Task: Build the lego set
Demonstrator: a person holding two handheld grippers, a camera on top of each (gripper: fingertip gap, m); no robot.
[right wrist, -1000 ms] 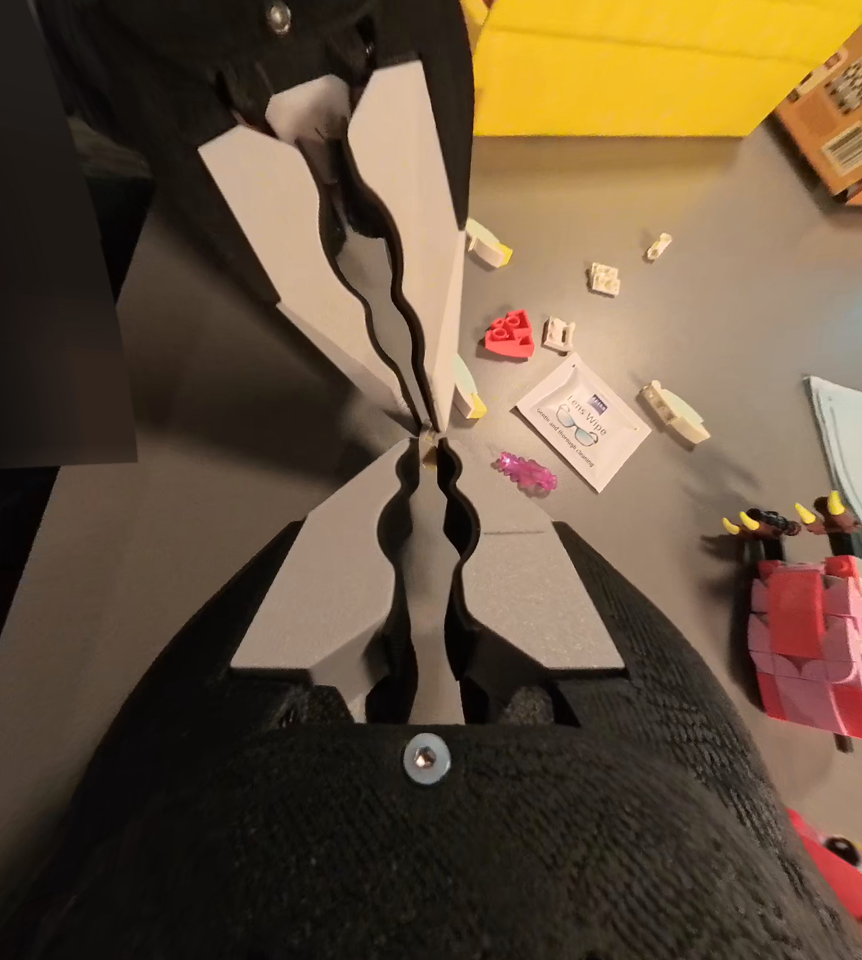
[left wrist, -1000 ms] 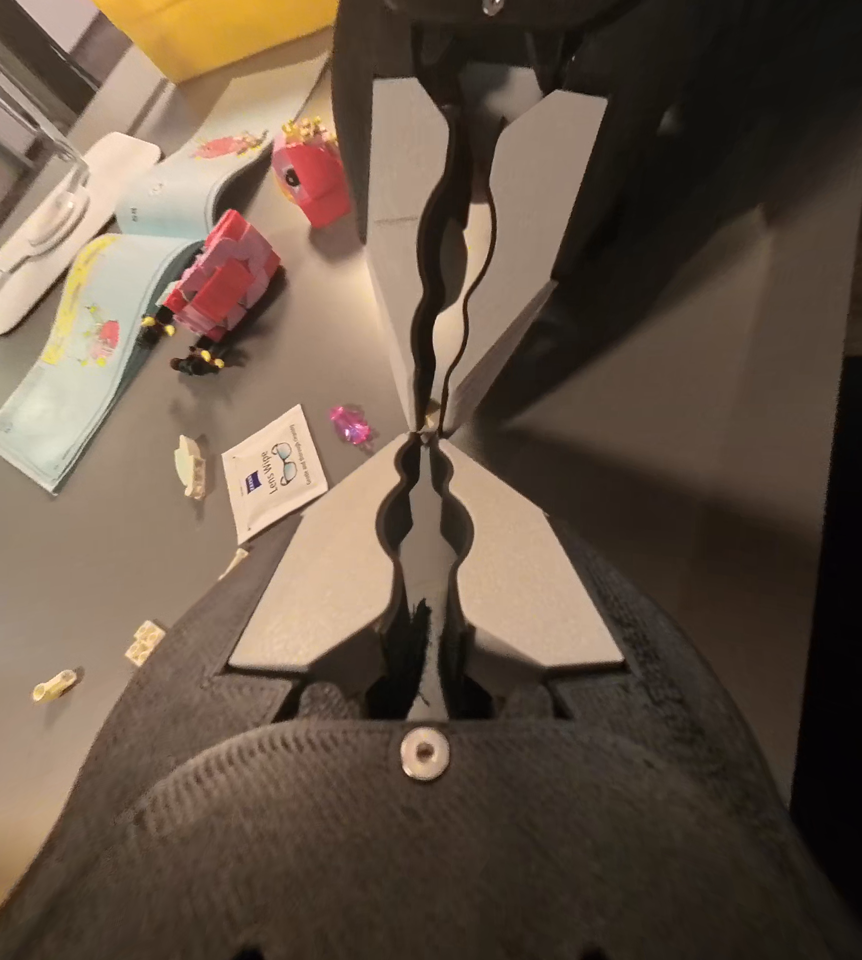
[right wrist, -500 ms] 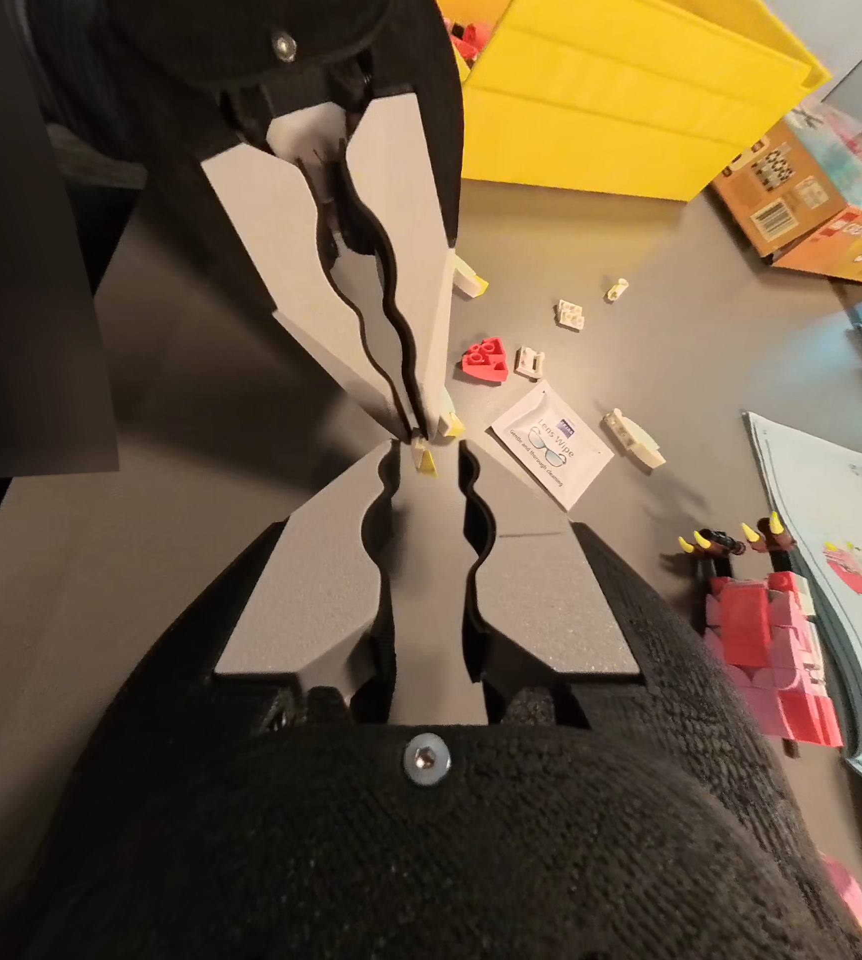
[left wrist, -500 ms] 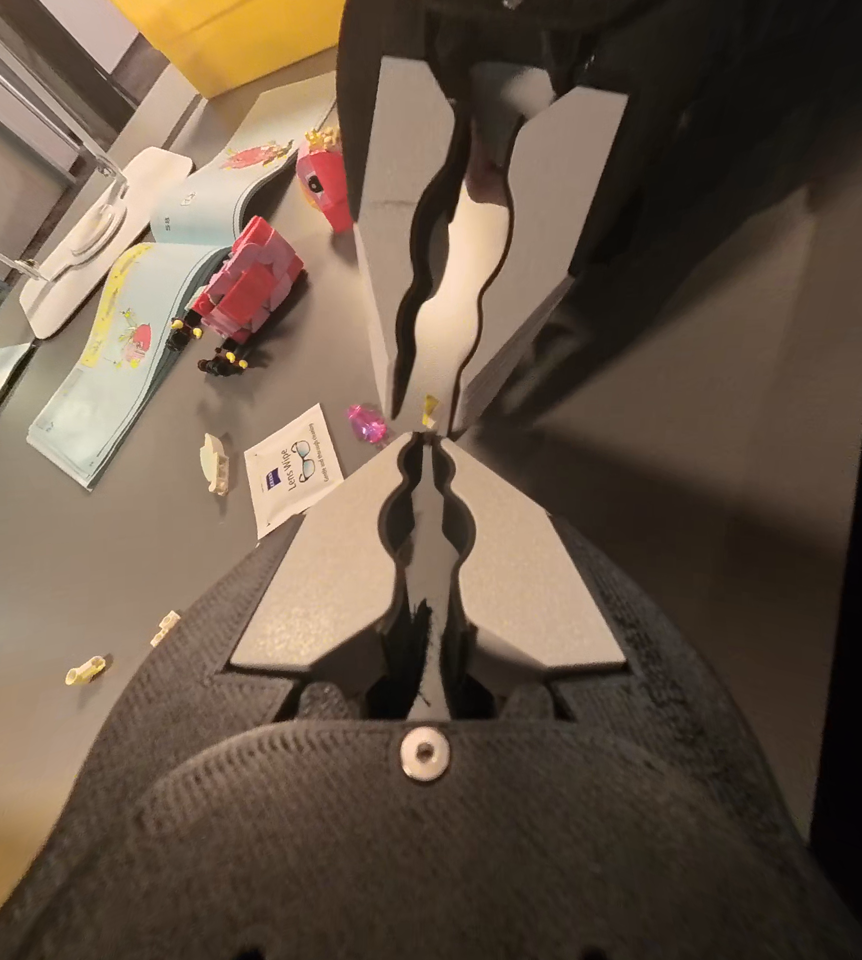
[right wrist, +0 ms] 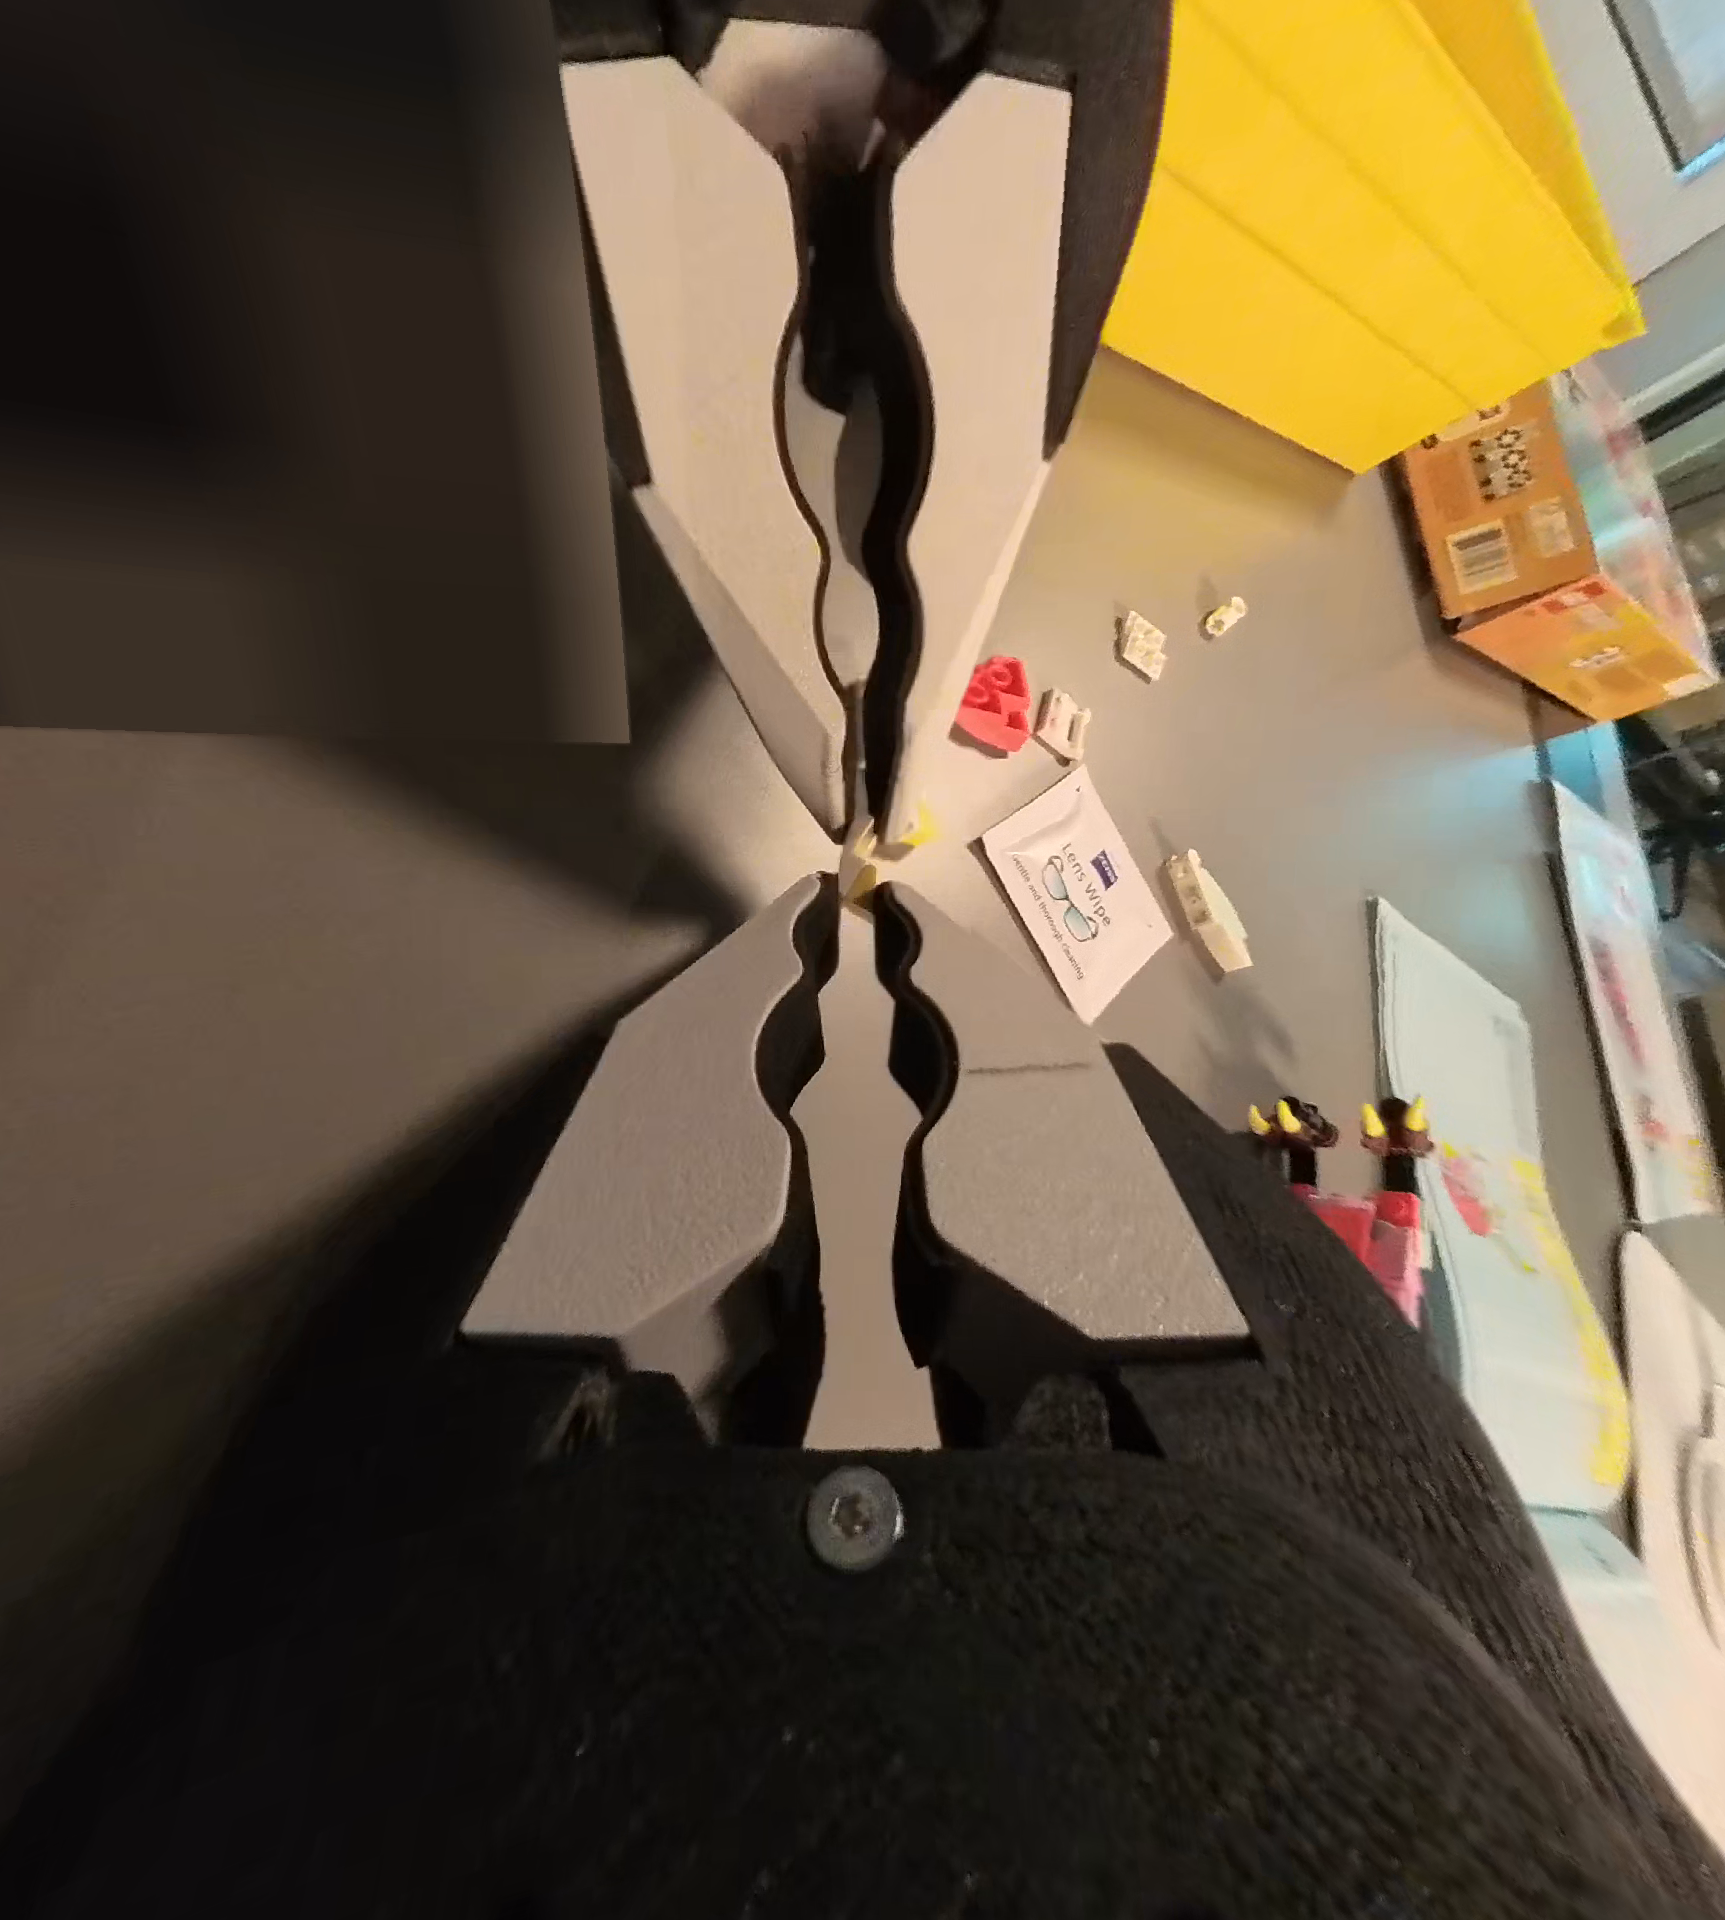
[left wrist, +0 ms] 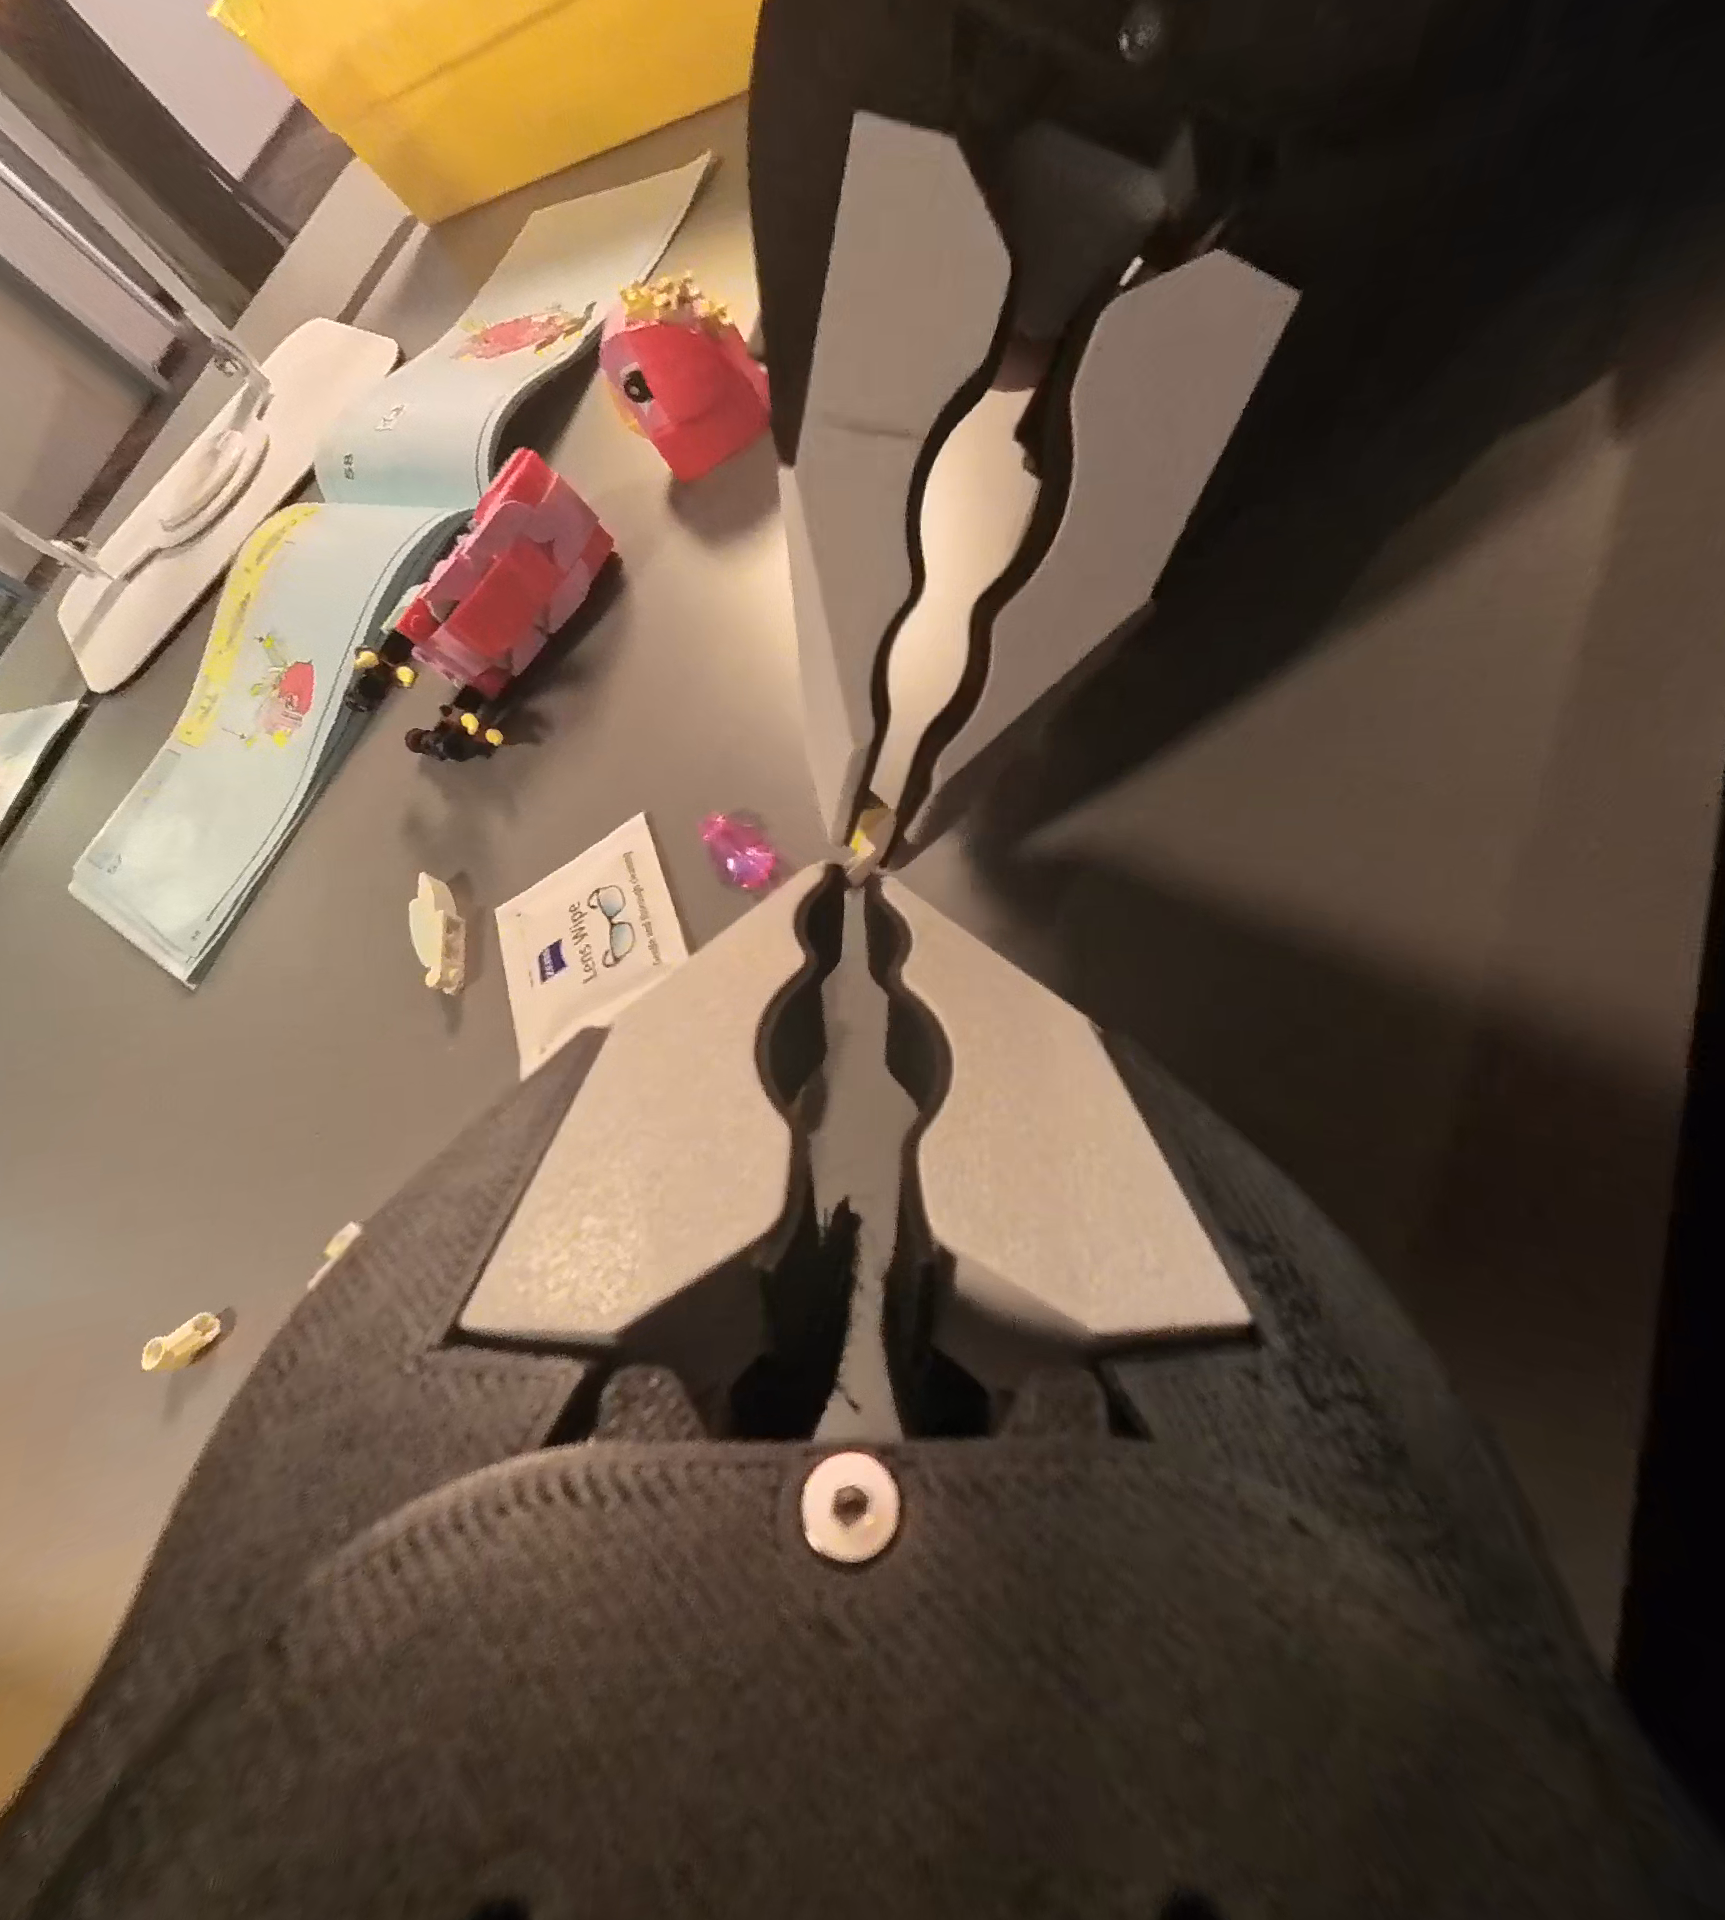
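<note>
My two grippers meet tip to tip above the grey table [left wrist: 1253, 935]. My left gripper [left wrist: 853, 878] is shut on the cream end of a small cream and yellow piece [left wrist: 866, 836]. My right gripper [right wrist: 853, 899] is shut on the yellow end of the same piece [right wrist: 863, 873]. In the left wrist view the right gripper [left wrist: 879, 821] comes in from the top. In the right wrist view the left gripper [right wrist: 866, 826] comes in from the top. The piece is held clear of the table between both pairs of tips.
A white wipe sachet [left wrist: 593, 935], a clear pink piece [left wrist: 738, 850] and loose cream pieces [left wrist: 437, 930] lie to the side. A red and pink brick build [left wrist: 510, 587], an open booklet [left wrist: 245, 727] and a yellow bin [right wrist: 1357, 229] lie farther off. A red brick [right wrist: 993, 701] lies behind the left gripper. Both grippers' tips are close together, under 4 cm apart. The white wipe sachet [left wrist: 593, 935] is about 7 cm from my right fingertips. It turns up in the right wrist view [right wrist: 1077, 894] as well.
Half a second ago my right gripper stood open while the left held the piece alone. The right pads have since come together on the piece's yellow end. Both views have tilted.
</note>
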